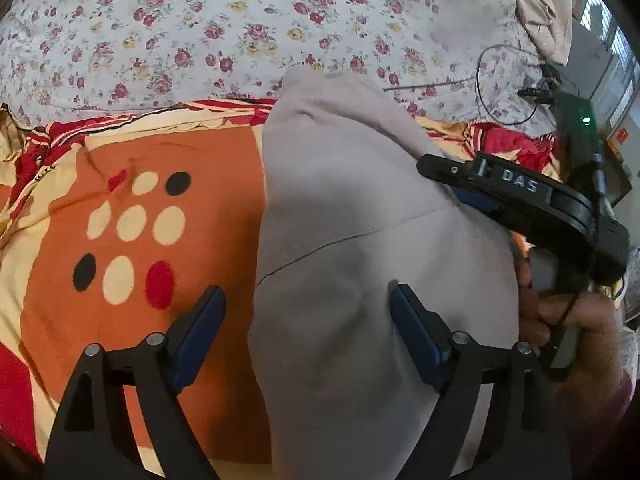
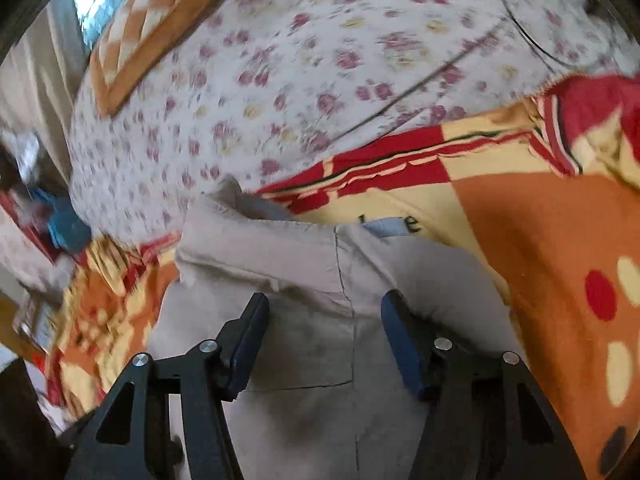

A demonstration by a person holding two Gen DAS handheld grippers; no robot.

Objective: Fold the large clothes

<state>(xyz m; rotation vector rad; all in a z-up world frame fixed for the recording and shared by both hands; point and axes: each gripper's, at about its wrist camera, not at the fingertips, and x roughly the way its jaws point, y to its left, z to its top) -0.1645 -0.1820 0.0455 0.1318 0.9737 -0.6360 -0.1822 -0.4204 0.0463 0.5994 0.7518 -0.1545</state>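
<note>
A large beige-grey garment (image 1: pixel 340 208) lies folded lengthwise on an orange, red and cream blanket (image 1: pixel 132 152). My left gripper (image 1: pixel 308 294) is open, its jaws spread wide over the garment's left edge, one finger over the blanket, one over the cloth. My right gripper (image 1: pixel 460 178) shows in the left wrist view, reaching onto the garment's right side. In the right wrist view the right gripper (image 2: pixel 324 302) is open above the garment's (image 2: pixel 304 332) waistband and seam. It holds nothing.
A floral bedsheet (image 1: pixel 240 28) covers the bed beyond the blanket (image 2: pixel 520 220). A black cable (image 1: pixel 504 84) loops on the sheet at right. A checkered orange cushion (image 2: pixel 152 24) lies at the far left of the bed. Clutter sits off the bed's left edge (image 2: pixel 60 228).
</note>
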